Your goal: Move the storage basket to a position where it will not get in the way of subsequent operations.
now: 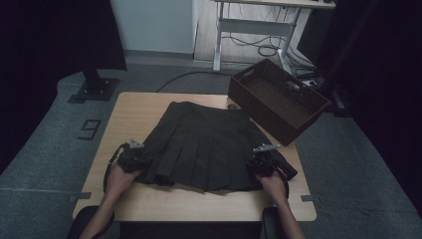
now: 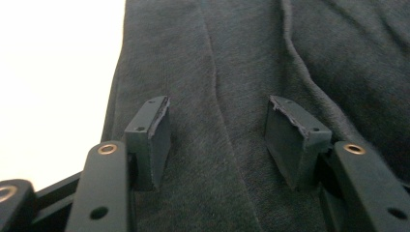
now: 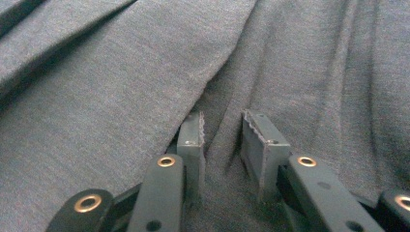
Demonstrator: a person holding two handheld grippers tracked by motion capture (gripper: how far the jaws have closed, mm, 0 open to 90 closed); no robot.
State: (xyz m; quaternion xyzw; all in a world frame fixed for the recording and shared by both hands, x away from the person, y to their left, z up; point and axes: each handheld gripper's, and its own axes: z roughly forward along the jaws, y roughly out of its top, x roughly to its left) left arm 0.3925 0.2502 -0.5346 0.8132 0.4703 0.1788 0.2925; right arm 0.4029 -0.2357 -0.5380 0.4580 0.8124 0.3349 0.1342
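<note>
A dark pleated skirt (image 1: 199, 144) lies flat on the wooden table (image 1: 132, 112), waist toward the far side and hem toward the person. My left gripper (image 1: 135, 160) rests at the skirt's left hem corner. In the left gripper view its jaws (image 2: 217, 130) stand wide apart on flat cloth (image 2: 251, 58), beside the skirt's edge, gripping nothing. My right gripper (image 1: 260, 163) rests at the right hem corner. In the right gripper view its jaws (image 3: 222, 133) stand narrowly apart, with a raised fold of the skirt (image 3: 290, 63) between the pads and one pad tucked under a pleat edge.
A dark brown woven basket (image 1: 278, 99) stands at the table's far right corner, overhanging the edge. Bare tabletop shows left of the skirt and along the near edge. Behind the table are a stand base (image 1: 94, 89) and a desk frame with cables (image 1: 259, 30).
</note>
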